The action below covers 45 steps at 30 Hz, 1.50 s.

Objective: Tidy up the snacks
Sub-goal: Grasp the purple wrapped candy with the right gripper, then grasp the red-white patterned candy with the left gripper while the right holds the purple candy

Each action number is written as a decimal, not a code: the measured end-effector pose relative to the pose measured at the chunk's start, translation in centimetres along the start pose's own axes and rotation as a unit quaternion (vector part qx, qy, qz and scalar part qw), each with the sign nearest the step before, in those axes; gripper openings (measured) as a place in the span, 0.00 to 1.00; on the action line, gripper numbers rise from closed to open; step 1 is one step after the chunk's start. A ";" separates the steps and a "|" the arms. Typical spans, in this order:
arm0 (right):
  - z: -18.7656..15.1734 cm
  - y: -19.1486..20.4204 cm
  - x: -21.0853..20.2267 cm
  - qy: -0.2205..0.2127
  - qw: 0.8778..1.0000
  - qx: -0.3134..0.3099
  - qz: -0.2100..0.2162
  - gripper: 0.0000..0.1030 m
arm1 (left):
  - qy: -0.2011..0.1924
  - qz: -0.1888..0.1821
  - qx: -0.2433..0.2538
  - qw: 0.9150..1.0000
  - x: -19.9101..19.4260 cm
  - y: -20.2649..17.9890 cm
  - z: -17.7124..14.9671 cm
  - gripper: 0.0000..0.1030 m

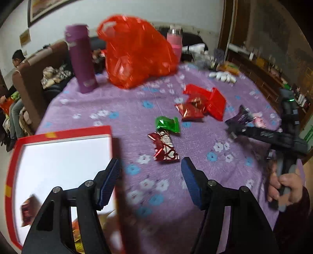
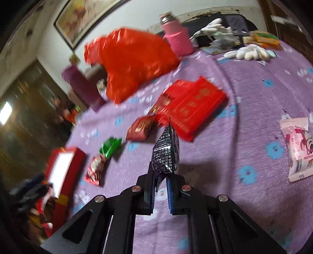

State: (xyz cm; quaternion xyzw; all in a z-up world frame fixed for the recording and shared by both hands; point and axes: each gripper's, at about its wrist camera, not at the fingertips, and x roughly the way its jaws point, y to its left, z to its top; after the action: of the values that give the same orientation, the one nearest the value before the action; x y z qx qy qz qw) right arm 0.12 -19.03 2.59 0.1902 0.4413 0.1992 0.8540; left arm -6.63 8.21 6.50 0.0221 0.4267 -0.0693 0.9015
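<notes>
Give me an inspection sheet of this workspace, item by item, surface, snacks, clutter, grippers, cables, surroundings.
Surface: purple floral tablecloth.
Job's things: red box, white inside, at the left; green packet, red-and-white packet, small red packets, flat red packages, pink packet lying loose.
Clutter: red plastic bag, purple flask, pink bottle, white pieces.
Grippers: left gripper open, empty; right gripper shut on dark packet.
Cables: nothing seen.
Surroundings: seated person, framed picture.

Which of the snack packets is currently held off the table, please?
The dark purple packet, pinched in the right gripper; all other packets lie on the cloth.
</notes>
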 end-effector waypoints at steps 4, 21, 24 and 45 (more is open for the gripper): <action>0.5 -1.3 -0.1 -0.001 0.999 0.038 0.033 0.10 | 0.020 0.014 0.015 1.000 2.9 -1.9 0.9 0.62; 0.1 -0.8 -0.3 0.004 0.997 0.042 0.063 0.14 | 0.047 0.049 0.003 0.998 8.1 -2.7 1.4 0.62; 0.1 -1.1 0.0 0.011 0.997 0.050 0.063 0.14 | 0.040 0.047 0.002 0.998 8.2 -2.8 1.4 0.61; 0.2 -1.5 0.2 -0.018 0.998 0.045 0.027 0.13 | 0.018 -0.026 0.005 0.999 6.1 -4.0 -0.2 0.26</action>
State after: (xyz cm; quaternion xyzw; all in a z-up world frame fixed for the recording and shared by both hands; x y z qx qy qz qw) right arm 0.67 -20.25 1.86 0.2436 0.4286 0.1989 0.8470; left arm -3.55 3.59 1.75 0.0171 0.4429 -0.0945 0.8914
